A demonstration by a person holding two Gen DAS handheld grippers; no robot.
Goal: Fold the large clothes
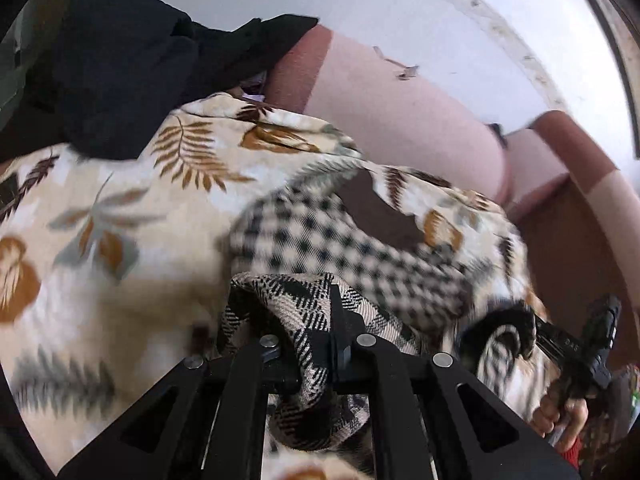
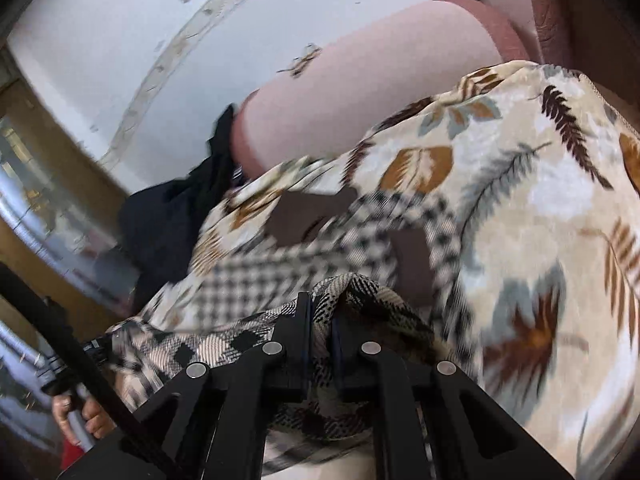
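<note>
Checked garment (image 1: 304,240), black and cream, hangs bunched between both grippers above the leaf-print bedspread (image 1: 100,208). The left gripper (image 1: 334,344) has its fingers closed on one gathered edge; the right gripper (image 2: 318,332), beside it, has its fingers clamped on another. A black garment (image 1: 120,64) lies beyond the bedspread. Both grips take thick wads, so I judge a layer could slip free and skew the fold, or the trailing cloth could drag the bedspread.

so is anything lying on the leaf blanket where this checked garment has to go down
Nothing visible on the stretch of leaf-print blanket ahead of the checked garment. A black cloth pile sits at its far edge, off to the side, not under it.
</note>
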